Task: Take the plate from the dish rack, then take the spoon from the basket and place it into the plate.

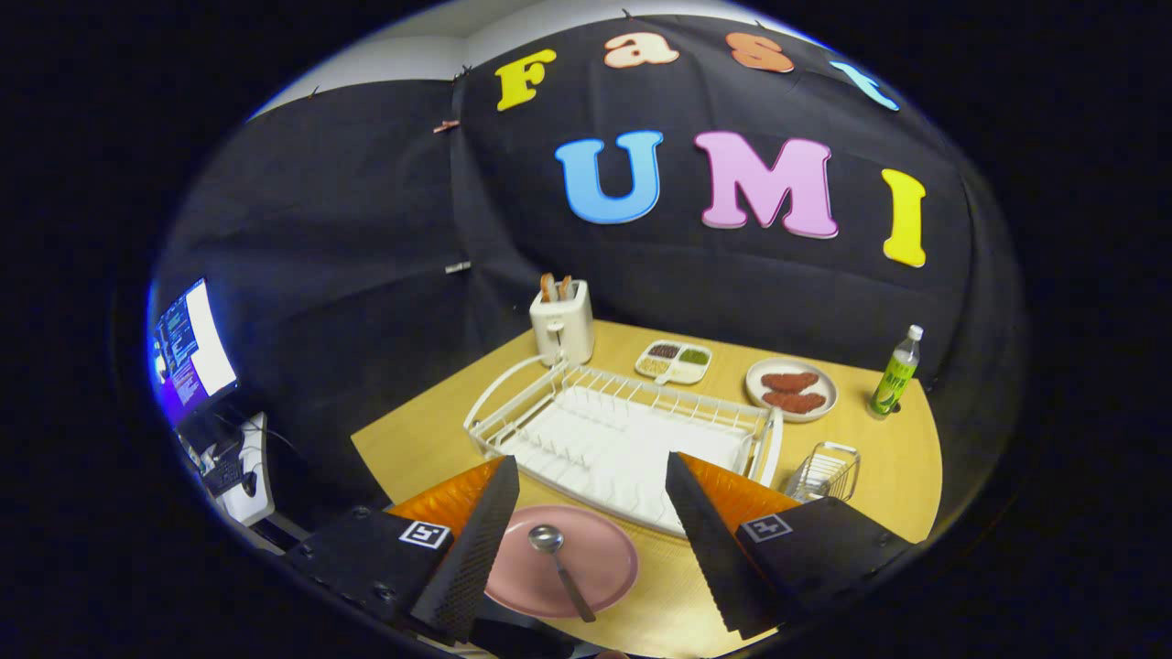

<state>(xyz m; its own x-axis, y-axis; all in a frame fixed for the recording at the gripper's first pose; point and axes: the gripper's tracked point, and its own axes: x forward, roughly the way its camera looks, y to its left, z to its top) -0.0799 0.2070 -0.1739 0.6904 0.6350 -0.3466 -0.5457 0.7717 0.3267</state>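
the slim metal spoon (558, 567) lies flat in the round pink plate (604, 549), its shiny oval bowl toward the dish rack and its darker handle running back toward the camera, slanted a little to the right. its long axis runs roughly along the line of the fingers. the plate sits on the light wooden table (897, 476), between the 2 fingers and just in front of the white wire dish rack (623, 430). the gripper (591, 540) is released: its fingers stand wide apart, 1 over each side of the plate, holding nothing. right of the rack stands a small wire basket (824, 471). beyond the rack are a white toaster (561, 328) with 2 slices of toast in it, a white divided dish (675, 361) of grains, a white plate with 2 reddish patties (791, 389) and a clear bottle with a green label (895, 371). off the table's left side a lit monitor (192, 348) glows.
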